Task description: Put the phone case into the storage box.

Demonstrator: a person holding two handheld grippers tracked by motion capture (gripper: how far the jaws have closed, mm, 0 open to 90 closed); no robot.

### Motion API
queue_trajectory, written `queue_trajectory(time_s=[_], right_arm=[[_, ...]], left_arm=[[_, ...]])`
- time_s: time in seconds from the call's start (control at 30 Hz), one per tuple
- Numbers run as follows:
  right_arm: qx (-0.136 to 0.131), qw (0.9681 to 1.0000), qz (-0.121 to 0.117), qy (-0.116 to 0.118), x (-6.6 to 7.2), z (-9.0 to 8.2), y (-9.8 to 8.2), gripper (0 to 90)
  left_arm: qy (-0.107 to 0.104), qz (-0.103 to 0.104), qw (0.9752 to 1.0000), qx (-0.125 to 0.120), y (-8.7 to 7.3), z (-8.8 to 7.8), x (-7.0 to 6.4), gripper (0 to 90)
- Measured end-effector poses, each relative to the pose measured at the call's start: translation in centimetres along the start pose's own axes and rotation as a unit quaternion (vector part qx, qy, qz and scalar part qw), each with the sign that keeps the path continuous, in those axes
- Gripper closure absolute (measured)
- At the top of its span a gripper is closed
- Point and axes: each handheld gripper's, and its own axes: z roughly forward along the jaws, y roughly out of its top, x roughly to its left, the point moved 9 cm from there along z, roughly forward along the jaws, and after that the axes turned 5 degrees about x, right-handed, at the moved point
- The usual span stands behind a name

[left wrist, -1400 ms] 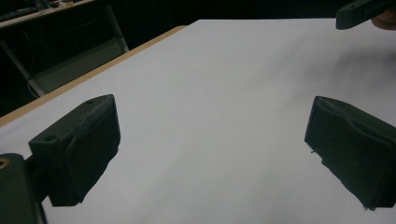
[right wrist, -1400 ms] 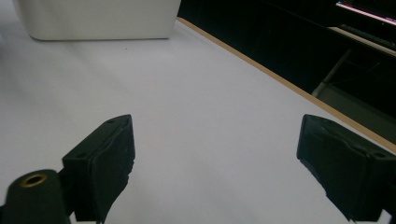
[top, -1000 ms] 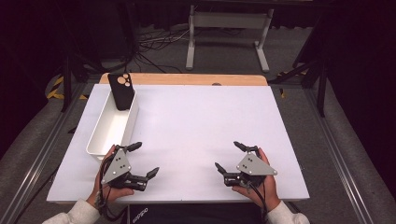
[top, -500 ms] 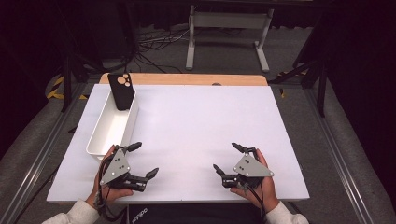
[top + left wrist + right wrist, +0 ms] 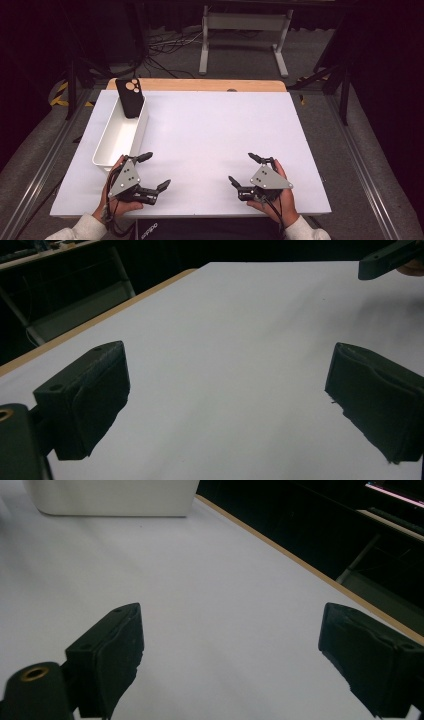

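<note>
**Both claws spread wide near the table's front edge**

Left gripper [image 5: 152,170] sits at the near left of the white table [image 5: 215,135], jaws spread wide with nothing between them; the left gripper view [image 5: 225,390] shows bare white surface between its two black jaws. Right gripper [image 5: 244,170] sits at the near right, just as wide and just as empty, and its own view [image 5: 230,650] shows bare tabletop between the jaws. The two claws point inward, toward each other, and stand well apart.

Between and beyond them the whole middle and right of the table lies open up to the wooden strip [image 5: 200,84] along the far edge. Both hands rest close to the near edge.

A white bin [image 5: 122,135] stands along the left side, its long axis running from near to far. Its near end is just beside the left gripper's farther jaw. A black phone case [image 5: 130,97] leans upright in the bin's far end, camera holes at the top, rising above the rim. It is well apart from both claws.
</note>
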Motion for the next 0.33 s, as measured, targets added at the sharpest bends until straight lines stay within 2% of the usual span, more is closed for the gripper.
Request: queue_trajectory(time_s=[0.33], right_arm=[[0.002,1.0,0.003,0.004,0.07,0.06,-0.02,11.6]], left_arm=[[-0.001,0.001,1.0,0.001,0.06,0.17,0.03,5.0]])
